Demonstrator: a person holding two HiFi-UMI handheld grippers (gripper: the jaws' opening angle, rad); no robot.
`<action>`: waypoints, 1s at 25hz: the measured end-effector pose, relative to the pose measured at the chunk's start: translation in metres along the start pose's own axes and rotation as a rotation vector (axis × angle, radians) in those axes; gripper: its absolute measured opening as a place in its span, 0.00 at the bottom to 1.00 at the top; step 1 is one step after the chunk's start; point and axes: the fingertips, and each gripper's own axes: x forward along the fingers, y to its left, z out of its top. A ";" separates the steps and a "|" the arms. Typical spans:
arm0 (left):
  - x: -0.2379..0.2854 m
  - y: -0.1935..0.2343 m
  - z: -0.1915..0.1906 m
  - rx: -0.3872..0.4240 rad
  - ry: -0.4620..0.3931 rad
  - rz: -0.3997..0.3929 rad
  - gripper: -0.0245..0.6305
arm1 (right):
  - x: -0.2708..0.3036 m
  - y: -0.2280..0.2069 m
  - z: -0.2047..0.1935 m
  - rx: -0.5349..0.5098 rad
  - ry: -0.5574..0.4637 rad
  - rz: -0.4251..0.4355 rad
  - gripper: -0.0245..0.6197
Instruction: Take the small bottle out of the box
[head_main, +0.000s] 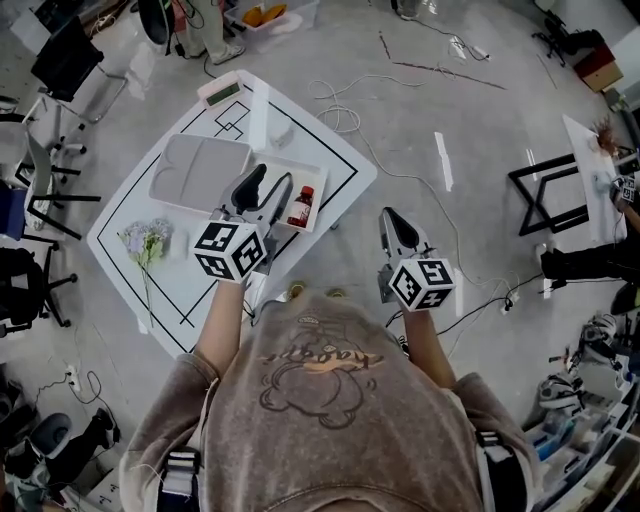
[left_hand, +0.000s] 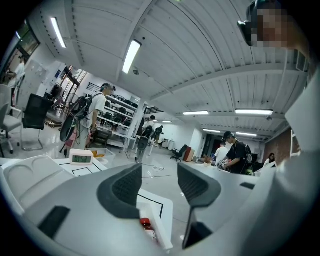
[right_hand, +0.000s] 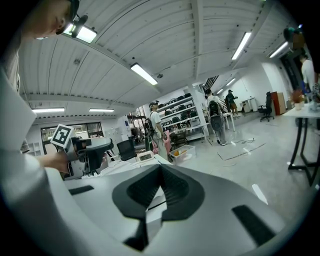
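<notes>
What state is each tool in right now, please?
Left tool: open, holding nothing.
Right tool: closed, empty.

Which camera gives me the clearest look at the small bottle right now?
The head view: the whole bottle shows, lying in the white box. The left gripper view catches only its red cap below the left tongs. The right gripper view misses it.

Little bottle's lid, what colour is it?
Red. The small bottle's lid shows best in the left gripper view.
</notes>
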 end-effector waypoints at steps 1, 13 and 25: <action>0.001 0.000 -0.001 -0.002 0.006 -0.002 0.38 | 0.000 0.000 -0.001 0.002 0.002 0.002 0.03; 0.019 0.020 -0.032 0.036 0.174 0.016 0.56 | 0.003 -0.002 -0.004 0.016 0.001 0.005 0.03; 0.046 0.034 -0.121 0.109 0.523 -0.068 0.56 | -0.003 -0.013 -0.009 0.034 0.002 -0.025 0.03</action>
